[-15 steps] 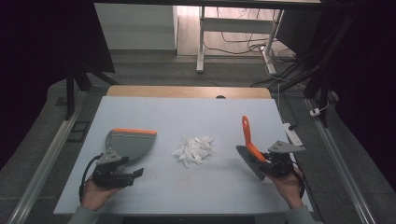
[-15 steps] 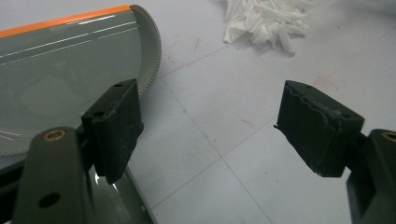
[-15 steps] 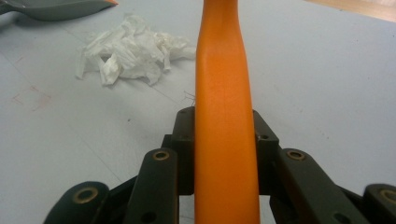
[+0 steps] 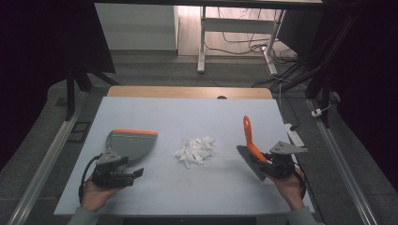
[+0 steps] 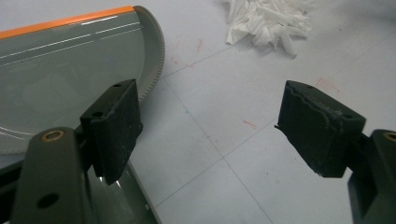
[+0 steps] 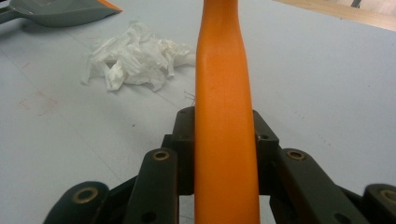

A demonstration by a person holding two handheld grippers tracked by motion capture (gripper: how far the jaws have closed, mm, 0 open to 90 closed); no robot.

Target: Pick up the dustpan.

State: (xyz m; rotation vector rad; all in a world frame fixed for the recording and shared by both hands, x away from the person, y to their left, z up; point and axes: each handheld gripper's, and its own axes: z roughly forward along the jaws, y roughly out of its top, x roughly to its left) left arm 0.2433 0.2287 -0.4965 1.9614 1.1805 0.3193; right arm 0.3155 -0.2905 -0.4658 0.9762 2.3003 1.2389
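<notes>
While I hold a gripper in each hand at the near edge of the white table (image 4: 187, 112), my right gripper (image 4: 274, 164) is clenched on the orange handle of a brush (image 4: 251, 143); in the right gripper view the two black jaws press against either side of that handle (image 6: 224, 116), which runs up the middle of the picture away from me. From above, the handle tilts up and away toward the far side, and the grey bristle head sits low by my right hand (image 4: 288, 187), close to the table surface; I cannot tell whether the bristles touch it. My left gripper (image 4: 133, 174) is released: in the left gripper view its jaws stand wide apart with bare table between them, and nothing is held. The grey dustpan (image 4: 129, 143), with its orange strip along the far edge, lies flat on the table just beyond my left hand (image 4: 94, 194), and its curved, toothed rim (image 5: 156, 56) passes right behind my left-hand jaw. A small heap of crumpled white paper scraps (image 4: 193, 151) rests in the middle of the table, between the dustpan and the brush, apart from both.
</notes>
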